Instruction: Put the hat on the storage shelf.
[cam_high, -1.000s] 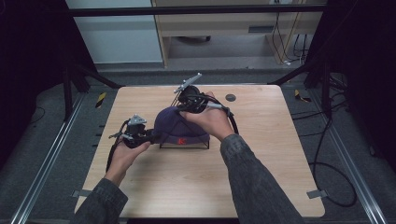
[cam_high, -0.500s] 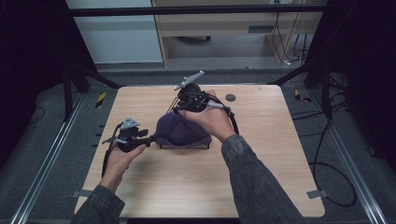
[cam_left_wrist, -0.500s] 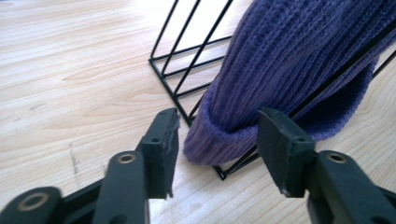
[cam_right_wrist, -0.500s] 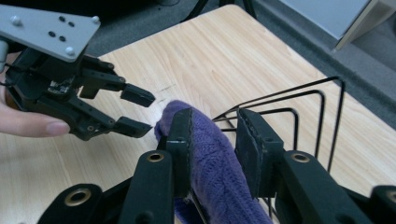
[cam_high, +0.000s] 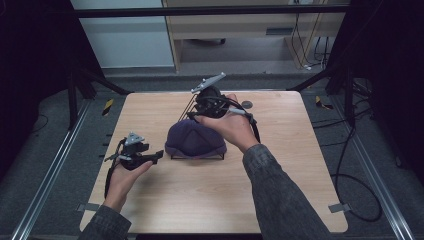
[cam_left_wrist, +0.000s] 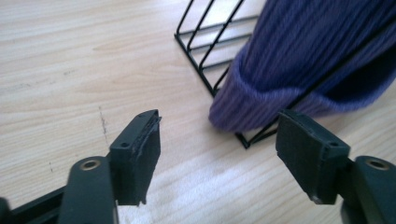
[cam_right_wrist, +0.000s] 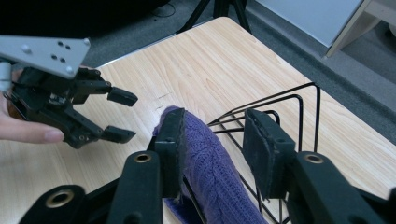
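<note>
Pale wood table (cam_high: 300, 165) on grey floor; each hand-held gripper opening, jaws gripping nothing

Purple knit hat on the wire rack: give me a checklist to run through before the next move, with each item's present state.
1. Purple knit hat draped over the black wire rack: ok.
2. Left tongs let go: ok, the jaws have just been opening, nothing between them.
3. Left tongs drawn back from the hat: ok, bare table shows between.
4. Right tongs released: cannot tell; the jaws have just been opening, but knit still lies against one pad.
5. Rack flat on the table: ok.
</note>
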